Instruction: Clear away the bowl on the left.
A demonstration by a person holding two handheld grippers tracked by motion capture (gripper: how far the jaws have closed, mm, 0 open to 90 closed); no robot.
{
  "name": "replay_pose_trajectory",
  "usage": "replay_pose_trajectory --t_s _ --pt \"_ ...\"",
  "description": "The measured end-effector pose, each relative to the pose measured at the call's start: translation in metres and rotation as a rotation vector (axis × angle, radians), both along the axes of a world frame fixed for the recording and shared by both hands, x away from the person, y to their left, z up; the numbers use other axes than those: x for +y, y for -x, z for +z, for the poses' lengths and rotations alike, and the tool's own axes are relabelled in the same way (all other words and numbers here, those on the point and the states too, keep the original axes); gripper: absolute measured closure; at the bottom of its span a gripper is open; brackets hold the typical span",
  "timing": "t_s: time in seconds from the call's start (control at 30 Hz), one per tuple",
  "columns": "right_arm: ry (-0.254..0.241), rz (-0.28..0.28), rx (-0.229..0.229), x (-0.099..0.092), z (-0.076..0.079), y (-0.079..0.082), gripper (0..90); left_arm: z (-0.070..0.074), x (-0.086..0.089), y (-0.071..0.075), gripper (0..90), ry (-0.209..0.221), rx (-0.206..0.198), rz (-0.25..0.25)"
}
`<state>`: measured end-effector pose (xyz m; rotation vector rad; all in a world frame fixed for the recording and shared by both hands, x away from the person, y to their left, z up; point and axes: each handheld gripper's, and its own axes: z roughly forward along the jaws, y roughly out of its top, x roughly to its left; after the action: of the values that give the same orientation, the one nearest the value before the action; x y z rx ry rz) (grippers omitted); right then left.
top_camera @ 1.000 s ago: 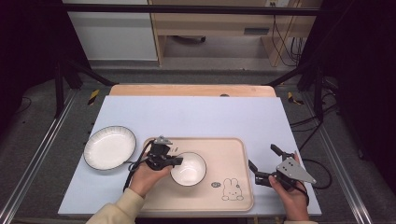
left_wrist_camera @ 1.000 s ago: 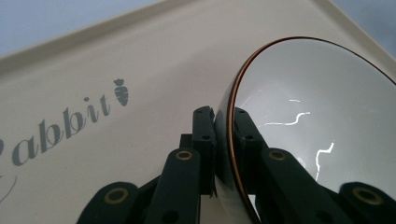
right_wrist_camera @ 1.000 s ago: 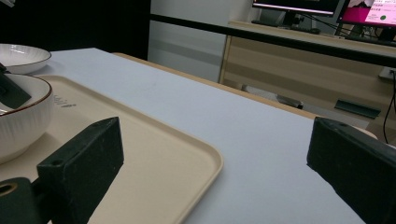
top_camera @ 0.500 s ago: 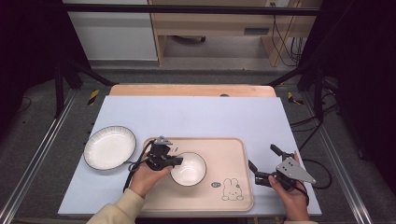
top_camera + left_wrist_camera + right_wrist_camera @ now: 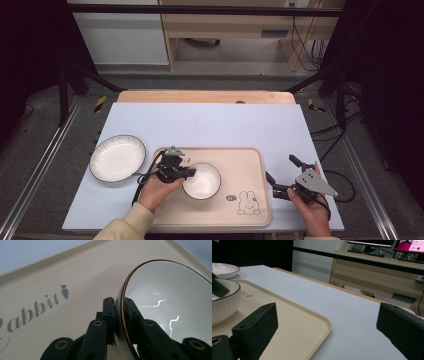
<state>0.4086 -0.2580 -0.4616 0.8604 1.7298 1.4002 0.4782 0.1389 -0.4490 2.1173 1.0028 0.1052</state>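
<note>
Left gripper (image 5: 191,173) clamped on left rim of white bowl (image 5: 202,180), 1 jaw outside the wall, 1 inside, pads pressed against the brown-edged rim, clear in the left gripper view (image 5: 119,312). Bowl sitting on beige tray (image 5: 250,210), left of centre, near the rabbit print (image 5: 246,203). Tray lying on pale blue mat (image 5: 210,125). White plate (image 5: 117,158) on mat just left of tray, off it. Right gripper (image 5: 281,176) held by right hand (image 5: 312,210) past tray's right edge, jaws spread wide, nothing between, not touching tray.
</note>
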Motion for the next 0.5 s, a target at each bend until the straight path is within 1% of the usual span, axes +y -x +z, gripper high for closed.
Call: replay_pose_trajectory --t_s 0.03,0.07,0.1,0.17,0.2,0.23,0.27,0.3,0.33,0.37,0.4,0.43,0.47,0.5 --pt "-0.001 0.0 0.001 0.0002 -0.0002 -0.0002 3.9 0.0002 0.0006 0.0003 79.0 0.014 -0.007 0.007" --pt "-0.001 0.0 0.001 0.0002 -0.0002 -0.0002 3.9 0.0008 0.0017 0.0001 79.0 0.014 -0.011 0.003" --pt "0.001 0.001 0.0 0.0004 -0.0004 -0.0005 3.9 0.0025 0.0034 0.0002 75.1 0.023 -0.023 0.002" --pt "0.004 0.003 0.001 0.001 -0.0008 -0.0007 3.9 0.003 0.0042 0.0006 72.2 0.025 -0.03 0.0" --pt "0.004 0.003 0.001 0.001 -0.0008 -0.0007 3.9 0.0034 0.0043 0.001 72.2 0.028 -0.031 -0.001" --pt "0.005 0.003 0.002 0.0012 -0.0009 -0.0007 3.9 0.0035 0.0043 0.0014 70.9 0.033 -0.041 -0.005" --pt "0.005 0.004 0.003 0.0014 -0.001 -0.0007 3.9 0.0041 0.0045 0.0022 69.1 0.029 -0.053 -0.009" --pt "0.007 0.003 0.004 0.0015 -0.001 -0.0006 3.9 0.0043 0.0047 0.0027 65.1 0.025 -0.062 -0.009" --pt "0.007 0.003 0.004 0.0015 -0.001 -0.0006 3.9 0.0045 0.0047 0.003 65.1 0.028 -0.067 -0.009" --pt "0.008 0.003 0.004 0.0014 -0.001 -0.0007 3.9 0.005 0.0052 0.003 62.9 0.03 -0.078 -0.011" --pt "0.009 0.003 0.005 0.0015 -0.0013 -0.0009 3.9 0.0051 0.0053 0.0031 57.7 0.031 -0.084 -0.008" --pt "0.009 0.003 0.006 0.0016 -0.0014 -0.0009 3.9 0.0062 0.0054 0.0032 55.8 0.028 -0.102 -0.012" --pt "0.009 0.003 0.006 0.0016 -0.0014 -0.0009 3.9 0.0062 0.0054 0.0032 53.9 0.028 -0.102 -0.012" --pt "0.009 0.004 0.006 0.0018 -0.0015 -0.001 3.9 0.0071 0.0052 0.0035 53.9 0.026 -0.118 -0.011"
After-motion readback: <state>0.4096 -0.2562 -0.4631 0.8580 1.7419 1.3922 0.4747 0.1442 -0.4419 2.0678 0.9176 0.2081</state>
